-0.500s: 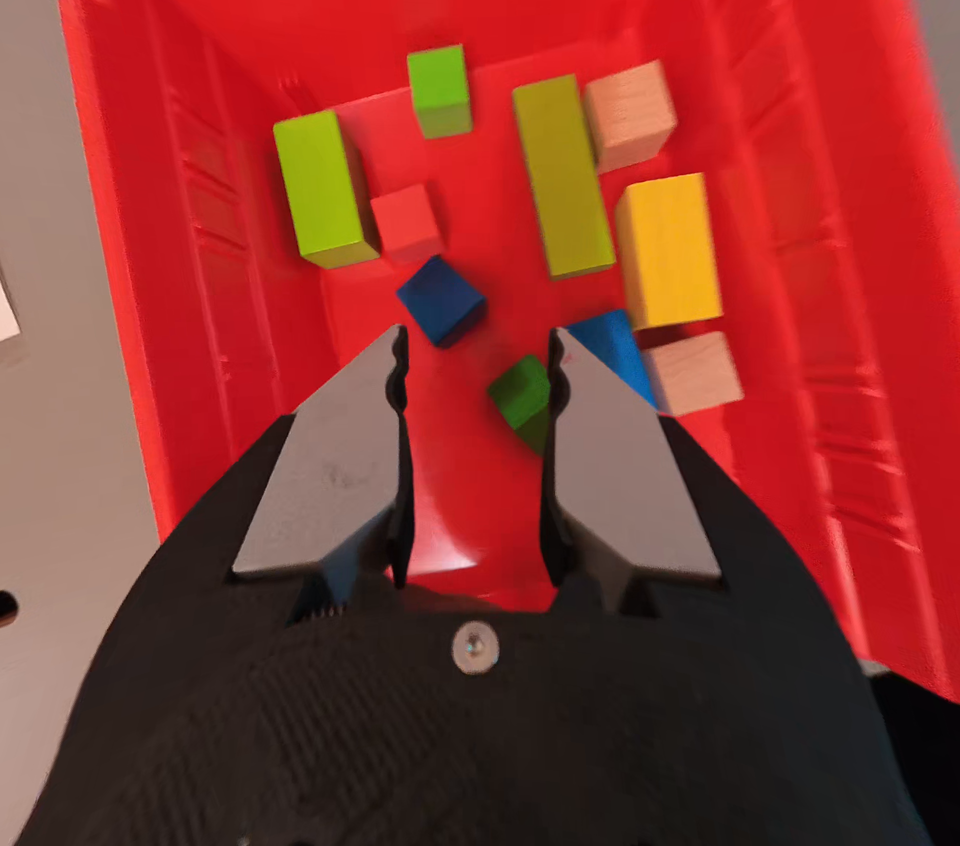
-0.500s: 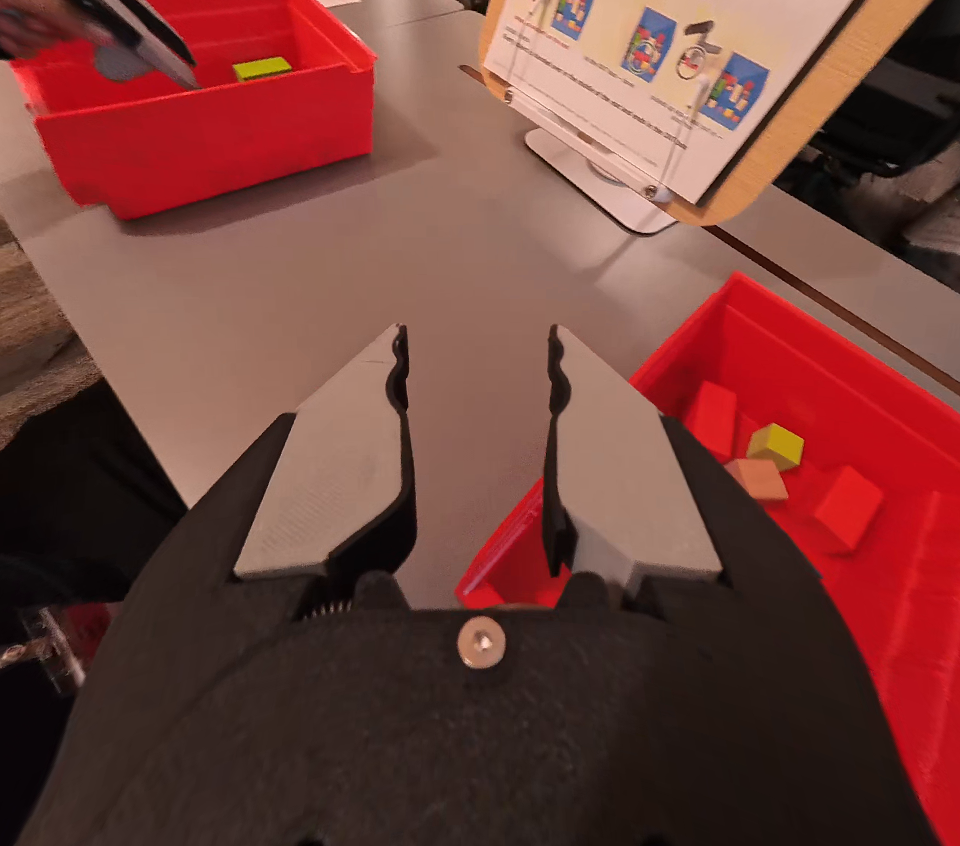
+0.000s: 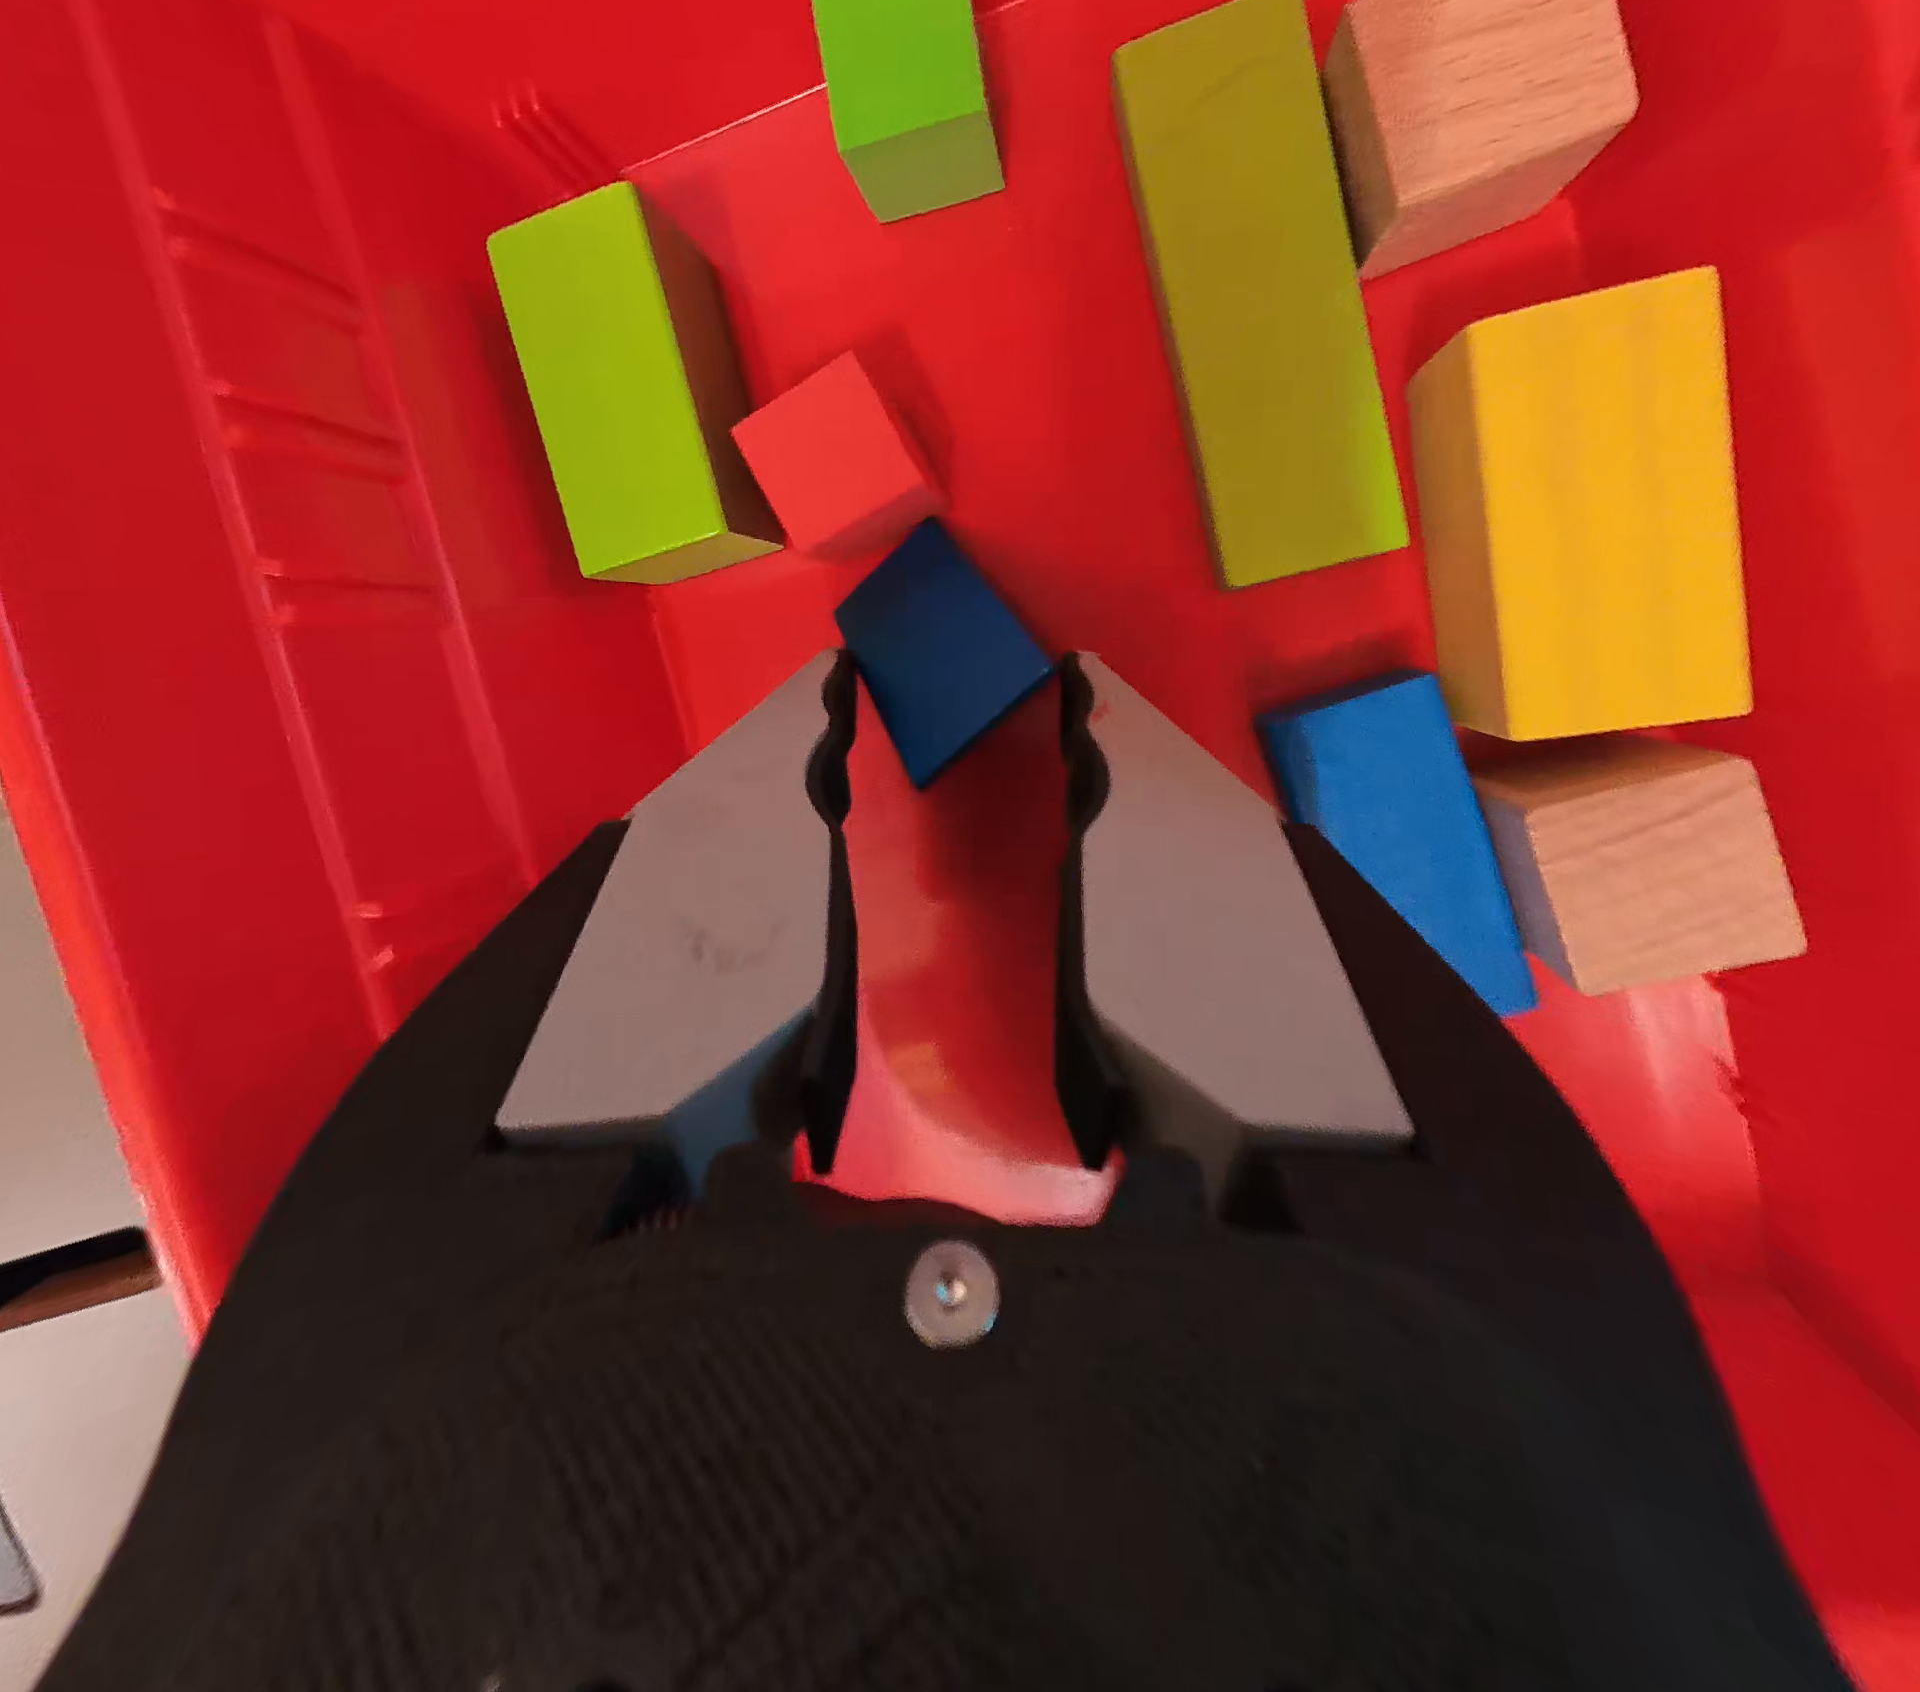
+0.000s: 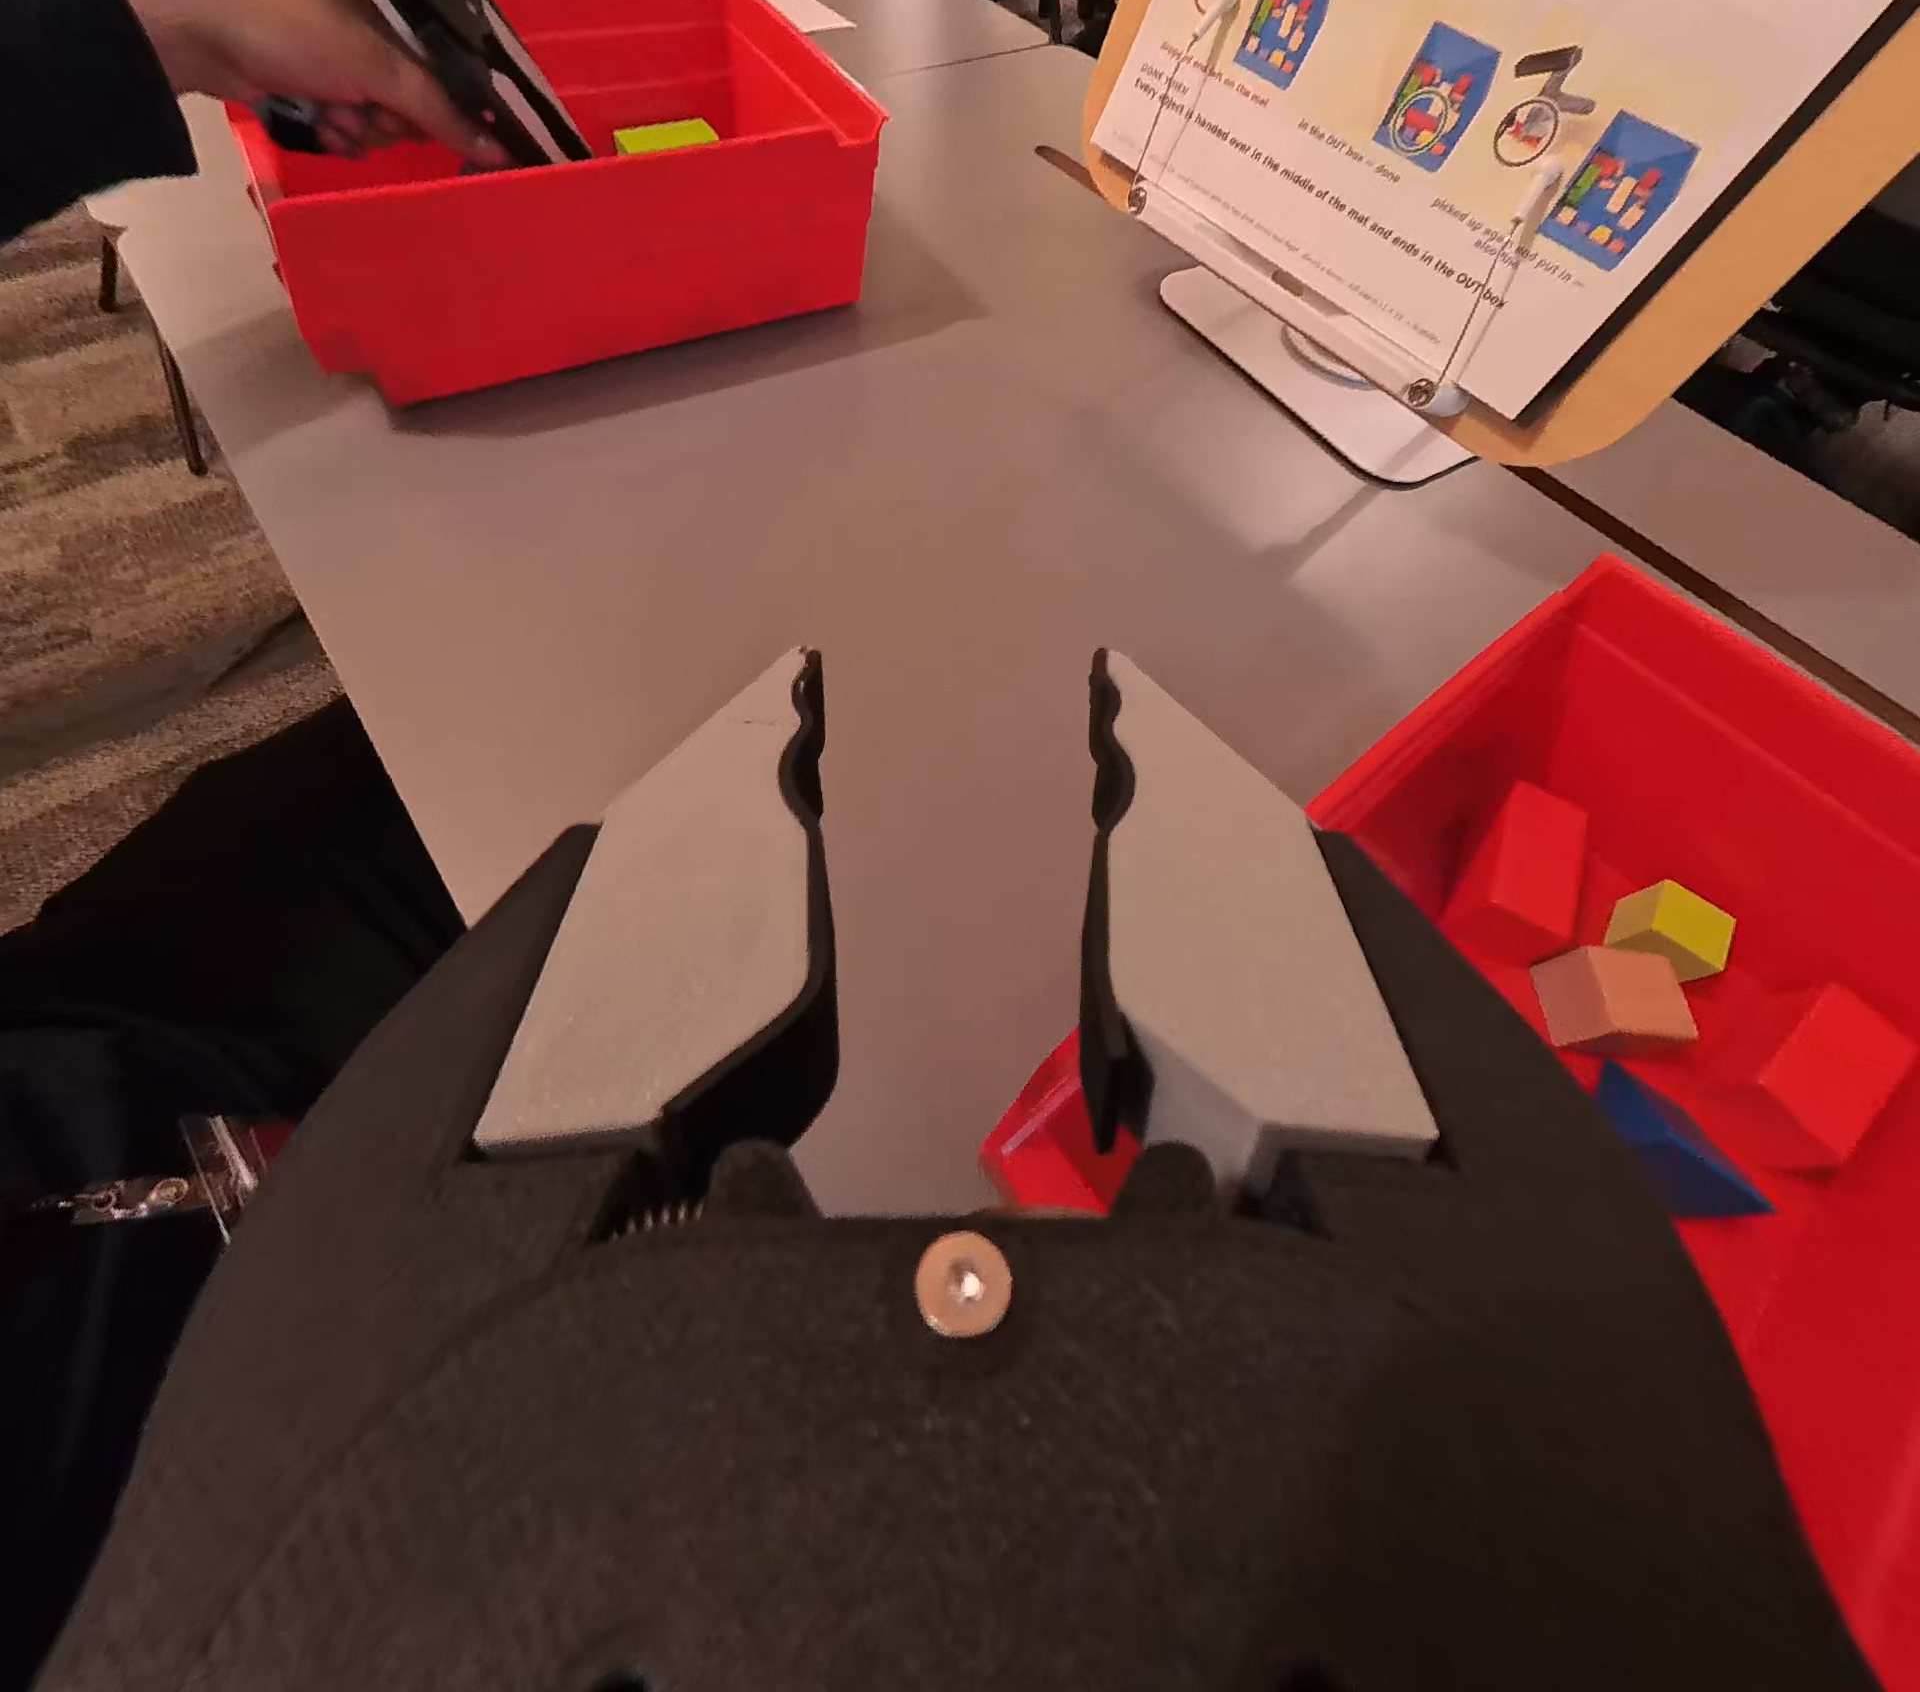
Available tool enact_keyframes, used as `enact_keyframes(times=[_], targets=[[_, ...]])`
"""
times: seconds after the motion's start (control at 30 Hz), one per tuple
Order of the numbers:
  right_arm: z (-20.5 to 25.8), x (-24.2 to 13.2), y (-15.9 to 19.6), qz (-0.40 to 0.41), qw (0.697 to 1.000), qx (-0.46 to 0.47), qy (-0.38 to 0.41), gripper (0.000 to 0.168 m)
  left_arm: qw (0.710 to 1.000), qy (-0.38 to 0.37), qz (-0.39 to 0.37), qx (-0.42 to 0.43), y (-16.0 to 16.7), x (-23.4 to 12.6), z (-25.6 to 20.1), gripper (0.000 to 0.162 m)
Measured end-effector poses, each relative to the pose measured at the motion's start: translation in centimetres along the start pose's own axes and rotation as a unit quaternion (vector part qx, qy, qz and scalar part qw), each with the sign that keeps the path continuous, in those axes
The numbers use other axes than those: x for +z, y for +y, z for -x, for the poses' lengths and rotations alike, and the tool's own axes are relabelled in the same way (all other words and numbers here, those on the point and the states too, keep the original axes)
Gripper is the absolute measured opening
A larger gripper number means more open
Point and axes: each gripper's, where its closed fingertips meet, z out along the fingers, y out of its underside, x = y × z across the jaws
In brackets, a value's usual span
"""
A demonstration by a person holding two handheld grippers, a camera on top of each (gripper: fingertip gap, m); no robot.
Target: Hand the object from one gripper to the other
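Observation:
My left gripper (image 3: 953, 666) is down inside a red bin (image 3: 312, 499). Its jaws have closed in on a dark blue block (image 3: 935, 655) that lies cornerwise on the bin floor, and both fingertips touch the block's corners. The right wrist view shows this gripper (image 4: 520, 115), held by a hand, reaching into the far red bin (image 4: 582, 271). My right gripper (image 4: 956, 676) is open and empty above the grey table (image 4: 935, 499).
Around the blue block lie a red cube (image 3: 831, 447), lime (image 3: 613, 385), green (image 3: 904, 73), olive (image 3: 1257, 281), yellow (image 3: 1579, 499), blue (image 3: 1392, 832) and wooden (image 3: 1652, 863) blocks. A second red bin (image 4: 1714, 707) with blocks is at right. An instruction board (image 4: 1455, 84) stands behind.
My left gripper has dropped deeper into the bin and forward onto the dark blue block, and its jaws have narrowed. A small green block is now hidden under it. My right gripper barely moved.

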Motion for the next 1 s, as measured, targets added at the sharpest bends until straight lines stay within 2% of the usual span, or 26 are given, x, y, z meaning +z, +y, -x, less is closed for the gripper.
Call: enact_keyframes(times=[0.17, 0.33, 0.5, 0.73, 0.87, 1.0], targets=[[-0.1, -0.4, 0.8, 0.000, 1.000, 0.008, -0.005, 0.049, 0.998, -0.052, -0.015, 0.036, -0.6, -1.5, 0.4, 0.037], [-0.2, -0.7, 0.8, -0.009, 1.000, 0.019, -0.014, 0.048, 0.991, -0.086, -0.087, 0.047, -2.2, -5.0, 0.4, 0.037], [0.5, -0.2, 0.9, -0.005, 0.999, 0.025, -0.030, 0.048, 0.981, -0.067, -0.181, 0.024, -3.0, -8.1, -0.9, 0.037], [2.0, 0.9, 0.7, 0.003, 0.998, 0.025, -0.056, 0.048, 0.970, -0.055, -0.236, 0.001, -1.6, -9.6, -0.8, 0.037], [4.2, 2.0, 0.1, 0.001, 0.994, 0.037, -0.105, 0.048, 0.956, -0.005, -0.293, -0.004, -2.1, -11.7, -2.7, 0.037], [7.4, 4.1, -0.2, 0.001, 0.981, 0.071, -0.178, 0.048, 0.937, 0.014, -0.348, 0.023, -3.1, -14.8, -5.2, 0.037]])
